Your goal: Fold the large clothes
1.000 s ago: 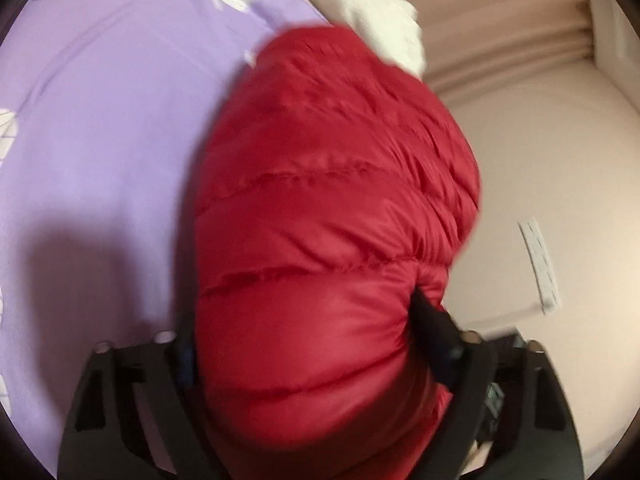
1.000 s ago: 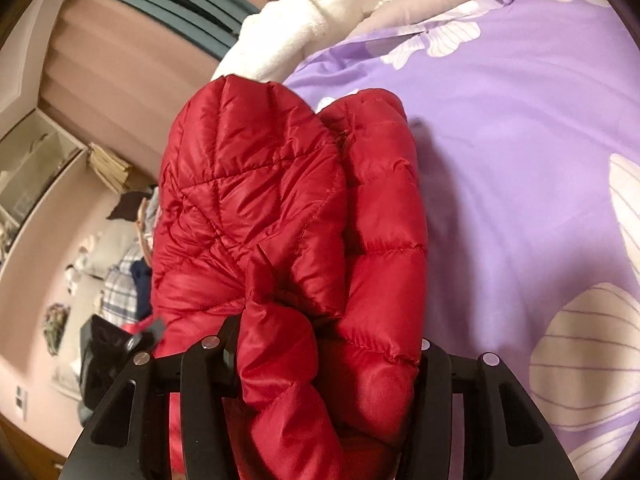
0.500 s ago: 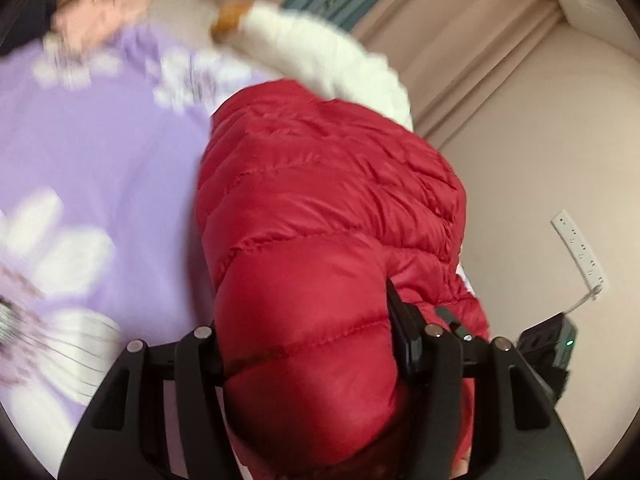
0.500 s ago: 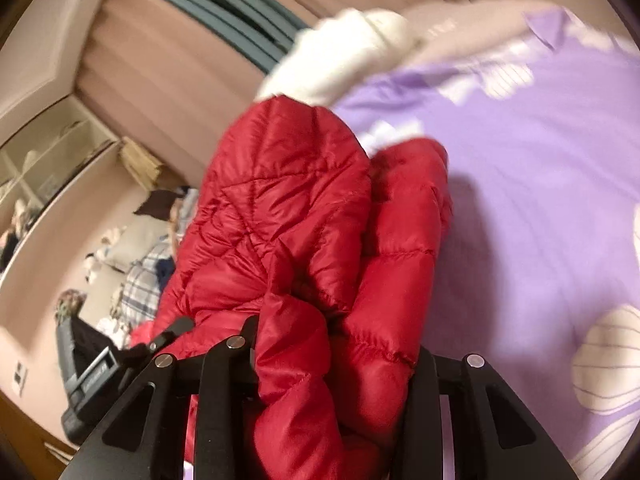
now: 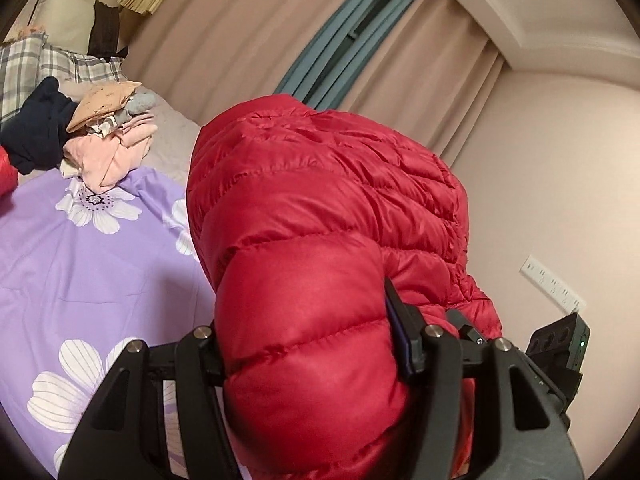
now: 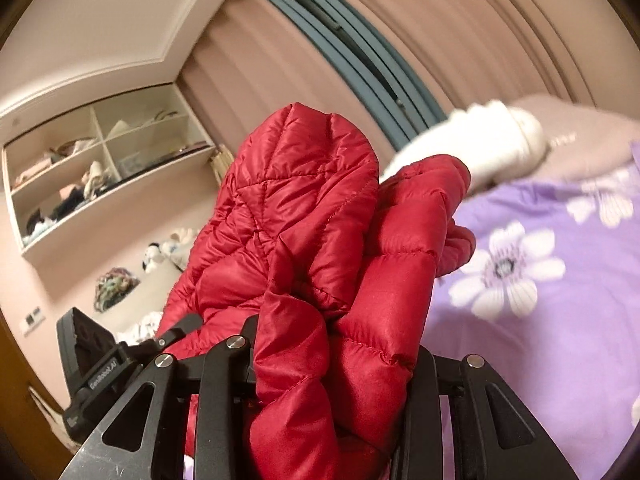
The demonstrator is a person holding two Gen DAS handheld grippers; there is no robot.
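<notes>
A red quilted puffer jacket [image 5: 328, 208] is bunched up and lifted above the purple flowered bed cover [image 5: 80, 248]. My left gripper [image 5: 304, 332] is shut on a thick puffy fold of it, and the fabric bulges out over both fingers. In the right wrist view the same jacket [image 6: 304, 208] rises in two padded lobes, with my right gripper [image 6: 332, 344] shut on a folded bundle of it. Each gripper's black body shows at the edge of the other's view, close alongside. The jacket's lower part hangs out of sight below the jaws.
A pile of pink, tan and dark clothes [image 5: 104, 136] lies at the bed's far end beside a plaid pillow [image 5: 44, 64]. A white plush cushion [image 6: 492, 136] sits near the curtains [image 6: 360, 40]. Wall shelves [image 6: 100, 168] stand left; a power strip [image 5: 552, 284] hangs on the wall.
Both grippers have risen and tilted up with the jacket, so the views now take in curtains, wall and shelves. Their jaws have squeezed tighter on the fabric.
</notes>
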